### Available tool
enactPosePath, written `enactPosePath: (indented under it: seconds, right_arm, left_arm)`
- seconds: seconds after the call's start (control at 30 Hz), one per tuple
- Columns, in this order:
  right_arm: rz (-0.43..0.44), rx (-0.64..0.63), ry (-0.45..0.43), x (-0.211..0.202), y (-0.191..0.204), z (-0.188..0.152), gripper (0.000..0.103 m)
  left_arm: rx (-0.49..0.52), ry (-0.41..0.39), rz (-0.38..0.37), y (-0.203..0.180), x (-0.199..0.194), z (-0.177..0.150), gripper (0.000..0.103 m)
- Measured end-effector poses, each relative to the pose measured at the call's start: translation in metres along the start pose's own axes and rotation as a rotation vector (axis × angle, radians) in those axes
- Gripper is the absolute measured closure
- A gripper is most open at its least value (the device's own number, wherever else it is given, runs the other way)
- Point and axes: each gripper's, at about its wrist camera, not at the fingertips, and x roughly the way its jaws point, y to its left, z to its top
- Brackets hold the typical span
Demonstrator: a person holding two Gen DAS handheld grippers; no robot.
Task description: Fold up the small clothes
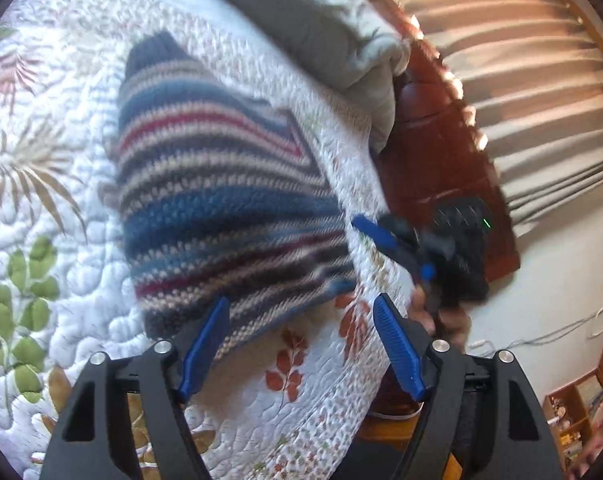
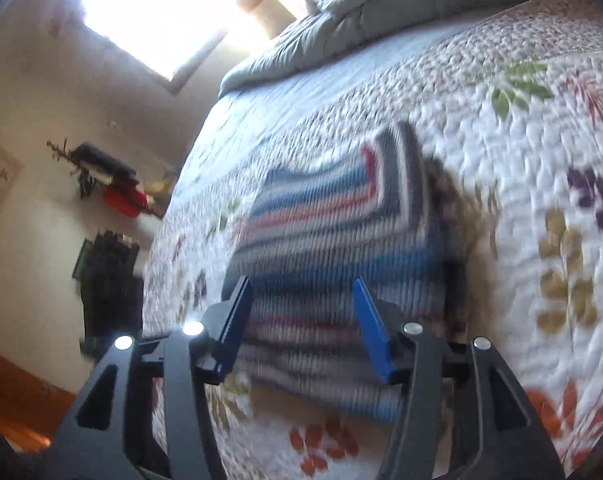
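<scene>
Striped knitwear (image 1: 221, 208) in blue, grey, cream and red is seen laid flat on a floral quilted bedspread (image 1: 61, 208), where a broad, soft surface is offered for folding. The garment appears already doubled over, with a mitred corner of stripes visible toward its far right in the left wrist view; how many folds have been made cannot be told. In that view its long axis is seen running from the near edge of the bed to the far side, with a dark blue tapered end pointing far and the broader striped hem lying near. The left gripper (image 1: 301, 348) is held just above the near hem with its blue fingers spread wide and nothing between them. The right gripper (image 2: 305, 328) is likewise shown wide apart and empty, poised over the garment's near edge in its own view, which is blurred by motion. Both tools are judged to be placed at the near hem so that it can be taken up at two points. A rumpled grey duvet (image 1: 341, 40) is seen heaped at the far end of the bed.
</scene>
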Motion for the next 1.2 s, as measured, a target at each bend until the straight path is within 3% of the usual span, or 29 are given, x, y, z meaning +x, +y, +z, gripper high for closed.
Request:
enactPosePath:
  seconds: [0.1, 0.17, 0.2, 0.23, 0.3, 0.33, 0.37, 0.4, 0.43, 0.57, 0.73, 0.97, 1.2]
  right_arm:
    - [0.019, 0.097, 0.011, 0.028, -0.027, 0.048, 0.050]
    - [-0.023, 0.160, 0.040, 0.051, -0.046, 0.065, 0.051]
    - [-0.059, 0.189, 0.071, 0.064, -0.056, 0.067, 0.054]
    - [-0.093, 0.201, 0.098, 0.072, -0.064, 0.068, 0.065]
    - [-0.094, 0.186, 0.100, 0.067, -0.070, 0.068, 0.067]
    - [-0.078, 0.178, 0.073, 0.052, -0.072, 0.065, 0.051]
    - [-0.100, 0.175, 0.048, 0.040, -0.074, 0.064, 0.017]
    - [-0.127, 0.182, 0.022, 0.028, -0.080, 0.064, 0.005]
    - [-0.125, 0.203, 0.020, 0.017, -0.090, 0.062, 0.005]
    - [-0.004, 0.325, 0.169, 0.024, -0.128, 0.048, 0.005]
    - [0.074, 0.314, 0.257, 0.040, -0.125, 0.019, 0.005]
    - [0.136, 0.267, 0.338, 0.074, -0.102, 0.018, 0.004]
    - [0.162, 0.253, 0.336, 0.085, -0.094, 0.020, 0.005]
  left_arm:
    - [-0.018, -0.030, -0.009, 0.005, -0.012, 0.005, 0.020]
    - [-0.037, -0.042, 0.018, 0.014, -0.015, 0.012, 0.018]
    - [-0.045, -0.049, 0.036, 0.018, -0.017, 0.015, 0.016]
    - [-0.051, -0.057, 0.060, 0.024, -0.020, 0.016, 0.015]
    - [-0.073, -0.082, 0.115, 0.036, -0.021, 0.026, 0.013]
    - [-0.086, -0.088, 0.116, 0.042, -0.023, 0.031, 0.013]
    - [-0.101, -0.084, 0.099, 0.048, -0.024, 0.036, 0.011]
    - [-0.117, -0.080, 0.085, 0.055, -0.025, 0.042, 0.009]
    - [-0.141, -0.075, 0.072, 0.063, -0.023, 0.048, 0.009]
    - [-0.214, -0.030, 0.048, 0.087, -0.010, 0.062, 0.007]
    - [-0.228, 0.000, 0.024, 0.095, 0.004, 0.067, 0.005]
    - [-0.216, 0.046, 0.031, 0.094, 0.022, 0.075, 0.004]
    - [-0.189, 0.086, 0.043, 0.091, 0.040, 0.080, 0.004]
